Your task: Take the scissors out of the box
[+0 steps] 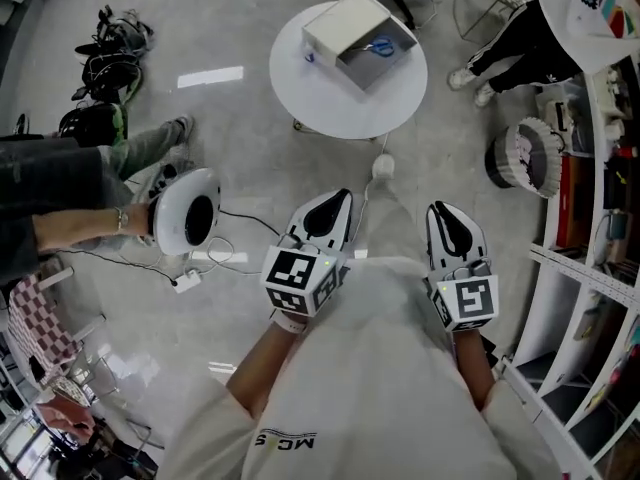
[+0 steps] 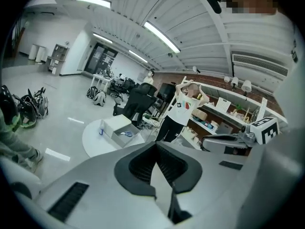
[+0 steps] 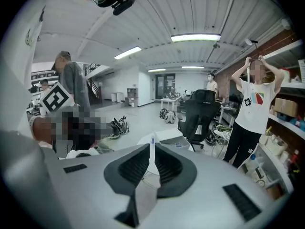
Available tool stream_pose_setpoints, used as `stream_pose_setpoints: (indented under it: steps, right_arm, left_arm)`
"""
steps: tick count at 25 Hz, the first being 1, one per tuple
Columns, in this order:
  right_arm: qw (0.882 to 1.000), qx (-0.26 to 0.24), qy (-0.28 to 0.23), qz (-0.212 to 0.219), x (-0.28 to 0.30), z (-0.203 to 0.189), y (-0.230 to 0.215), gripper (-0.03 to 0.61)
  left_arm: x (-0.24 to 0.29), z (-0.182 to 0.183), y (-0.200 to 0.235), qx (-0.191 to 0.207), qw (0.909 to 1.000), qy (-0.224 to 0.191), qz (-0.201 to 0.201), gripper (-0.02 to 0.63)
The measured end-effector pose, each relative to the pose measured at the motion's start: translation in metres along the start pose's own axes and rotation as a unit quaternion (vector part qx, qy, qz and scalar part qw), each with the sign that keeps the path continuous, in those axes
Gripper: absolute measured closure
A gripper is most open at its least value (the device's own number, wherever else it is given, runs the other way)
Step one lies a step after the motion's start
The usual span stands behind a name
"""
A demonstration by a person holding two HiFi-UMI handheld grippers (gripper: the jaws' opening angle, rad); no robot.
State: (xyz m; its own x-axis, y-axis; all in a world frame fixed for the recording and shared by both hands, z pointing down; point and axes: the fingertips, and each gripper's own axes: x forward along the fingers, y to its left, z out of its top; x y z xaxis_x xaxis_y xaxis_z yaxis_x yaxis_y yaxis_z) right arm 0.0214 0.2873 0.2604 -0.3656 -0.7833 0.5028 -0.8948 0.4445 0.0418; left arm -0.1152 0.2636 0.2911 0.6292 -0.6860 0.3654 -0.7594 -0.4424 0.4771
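Observation:
A white box (image 1: pixel 358 33) stands on a round white table (image 1: pixel 300 88) some way ahead of me, with its drawer pulled out. Blue-handled scissors (image 1: pixel 380 46) lie in the drawer. In the left gripper view the box (image 2: pixel 114 126) and the scissors (image 2: pixel 126 134) show far beyond the jaws. My left gripper (image 1: pixel 338 198) and right gripper (image 1: pixel 441 209) are held close to my body, well short of the table. Both are shut with nothing between the jaws, as the left gripper (image 2: pixel 155 145) and right gripper (image 3: pixel 151 149) show in their own views.
A seated person at the left holds a round white device (image 1: pixel 188 211), with cables (image 1: pixel 235 253) on the floor. Another person (image 1: pixel 545 28) stands at the far right beside shelves (image 1: pixel 590 268) and a round basket (image 1: pixel 525 158). Bags (image 1: pixel 105 58) lie far left.

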Motion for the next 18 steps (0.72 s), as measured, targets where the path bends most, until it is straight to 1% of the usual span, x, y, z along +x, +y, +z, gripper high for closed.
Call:
stream_pose_setpoints:
  steps: [4, 8, 11, 14, 16, 18]
  right_arm:
    - [1.000, -0.012, -0.001, 0.011, 0.019, 0.004, 0.000, 0.502]
    - [1.000, 0.002, -0.001, 0.023, 0.044, 0.004, -0.012, 0.500]
    - [0.999, 0.005, 0.005, 0.033, 0.071, 0.009, -0.021, 0.502]
    - [0.999, 0.006, -0.007, 0.042, 0.097, 0.024, -0.035, 0.502]
    - [0.999, 0.014, -0.017, 0.043, 0.114, 0.032, -0.051, 0.502]
    - [0.998, 0.023, -0.017, 0.047, 0.132, 0.038, -0.070, 0.502]
  left_arm:
    - [0.007, 0.001, 0.016, -0.007, 0.9999, 0.003, 0.012, 0.603]
    - [0.020, 0.008, 0.023, 0.000, 0.9997, 0.010, 0.022, 0.603]
    - [0.034, 0.023, 0.031, 0.010, 0.9995, 0.014, 0.028, 0.603]
    - [0.054, 0.041, 0.039, 0.022, 0.9989, 0.022, 0.036, 0.603]
    - [0.073, 0.056, 0.044, 0.028, 0.9984, 0.026, 0.041, 0.603]
    - [0.096, 0.073, 0.046, 0.023, 0.9984, 0.023, 0.045, 0.603]
